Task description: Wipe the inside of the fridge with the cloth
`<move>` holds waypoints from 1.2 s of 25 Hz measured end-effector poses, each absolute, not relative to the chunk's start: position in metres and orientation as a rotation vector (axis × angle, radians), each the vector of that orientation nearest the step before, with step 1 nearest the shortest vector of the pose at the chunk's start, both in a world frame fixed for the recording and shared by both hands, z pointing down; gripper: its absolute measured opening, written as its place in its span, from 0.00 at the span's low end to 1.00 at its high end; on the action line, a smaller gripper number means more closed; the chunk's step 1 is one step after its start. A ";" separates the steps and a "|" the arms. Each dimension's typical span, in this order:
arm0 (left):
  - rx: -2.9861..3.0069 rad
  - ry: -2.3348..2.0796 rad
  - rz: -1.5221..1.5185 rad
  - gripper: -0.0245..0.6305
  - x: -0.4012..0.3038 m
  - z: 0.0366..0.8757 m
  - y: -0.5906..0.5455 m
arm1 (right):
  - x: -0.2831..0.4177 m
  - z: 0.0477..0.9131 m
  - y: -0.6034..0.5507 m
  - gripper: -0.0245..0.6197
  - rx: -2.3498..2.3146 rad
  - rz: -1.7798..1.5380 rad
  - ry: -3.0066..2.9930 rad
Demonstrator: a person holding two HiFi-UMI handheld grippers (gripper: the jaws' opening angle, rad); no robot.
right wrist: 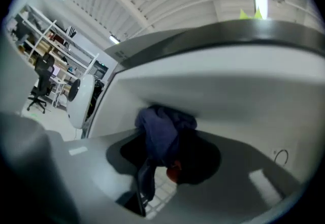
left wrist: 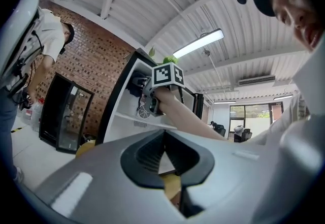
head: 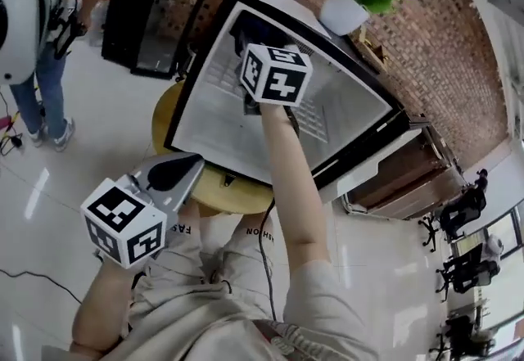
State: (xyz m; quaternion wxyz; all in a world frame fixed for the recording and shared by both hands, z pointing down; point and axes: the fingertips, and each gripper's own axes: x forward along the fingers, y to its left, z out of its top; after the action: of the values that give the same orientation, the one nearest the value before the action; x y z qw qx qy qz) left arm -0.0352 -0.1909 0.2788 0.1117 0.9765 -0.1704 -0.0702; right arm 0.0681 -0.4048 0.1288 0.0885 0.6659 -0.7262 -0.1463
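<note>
- The right gripper (right wrist: 161, 167) has its jaws clamped on a dark blue cloth (right wrist: 161, 129) inside the fridge (head: 214, 132).
- The left gripper (left wrist: 163, 156) hangs outside, jaws closed and empty.

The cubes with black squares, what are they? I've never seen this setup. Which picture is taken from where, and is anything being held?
There is no robot here. A person holds a two-jaw gripper in each hand, and each marker cube is part of its gripper. The head view looks down from the person's head. The other two views look along each gripper's own jaws. The right gripper reaches into a small open fridge, which stands on a yellow stand. Its jaws are closed on a dark blue cloth. The left gripper is outside the fridge, lower down, with its jaws shut and nothing between them.
</note>
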 end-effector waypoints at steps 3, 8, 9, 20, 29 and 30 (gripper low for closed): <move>2.861 -0.508 -0.220 0.04 -0.024 0.272 -0.187 | 0.098 0.116 -0.392 0.27 1.997 -0.423 -2.199; 2.869 -0.500 -0.210 0.04 -0.019 0.272 -0.183 | 0.232 0.115 -0.303 0.26 2.456 -0.266 -2.048; 2.869 -0.496 -0.206 0.04 -0.017 0.273 -0.182 | 0.256 0.115 -0.285 0.27 2.576 -0.236 -1.993; 2.874 -0.533 -0.193 0.04 -0.015 0.278 -0.188 | 0.177 0.151 -0.160 0.25 2.342 -0.947 -2.025; 2.883 -0.673 -0.133 0.04 -0.027 0.290 -0.210 | 0.109 0.341 -0.329 0.26 1.666 -0.793 -1.686; 2.883 -0.669 -0.131 0.04 -0.027 0.291 -0.209 | 0.111 0.347 -0.355 0.26 1.662 -0.825 -1.600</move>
State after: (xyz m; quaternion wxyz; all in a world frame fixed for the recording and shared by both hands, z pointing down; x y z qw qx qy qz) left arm -0.0271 -0.2095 0.2906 0.0894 0.9693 -0.2250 -0.0440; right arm 0.1111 -0.3546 0.3474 0.3389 0.6382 -0.6145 -0.3167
